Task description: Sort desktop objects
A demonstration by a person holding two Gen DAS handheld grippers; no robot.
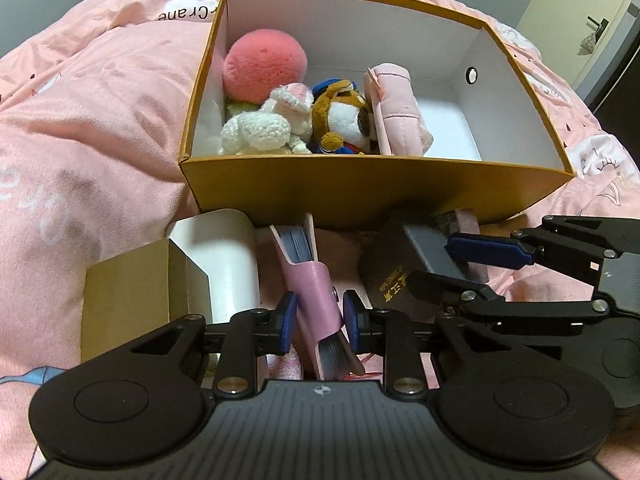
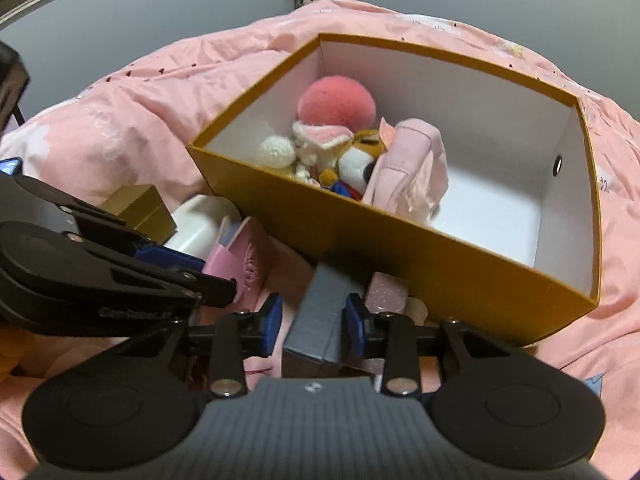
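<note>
The pink quilt [image 1: 92, 128] covers the whole bed, soft and rumpled, with grey walls behind and a door off to one side. On it sits the orange cardboard box [image 1: 360, 192], open-topped, its left half already holding a pink plush ball [image 1: 264, 64], a white knitted toy [image 1: 260, 132], a brown plush dog [image 1: 344, 116] and a pink pouch [image 1: 396, 112]; the right half is bare. Just before the box's near wall lie the unsorted things: a gold carton [image 1: 136, 292], a white tub [image 1: 224, 252], a grey box [image 2: 320, 320] and a pink card holder [image 1: 316, 288]. The right gripper [image 2: 314, 320] straddles the grey box, pads seemingly pressing its sides. The left gripper [image 1: 318, 320] is narrowed around the card holder, though contact on both pads is hard to confirm. The thin, smooth holder could pivot or slide out if gripped off-centre, and the yielding quilt gives little support, so either item may snag the box's near rim on lifting.
</note>
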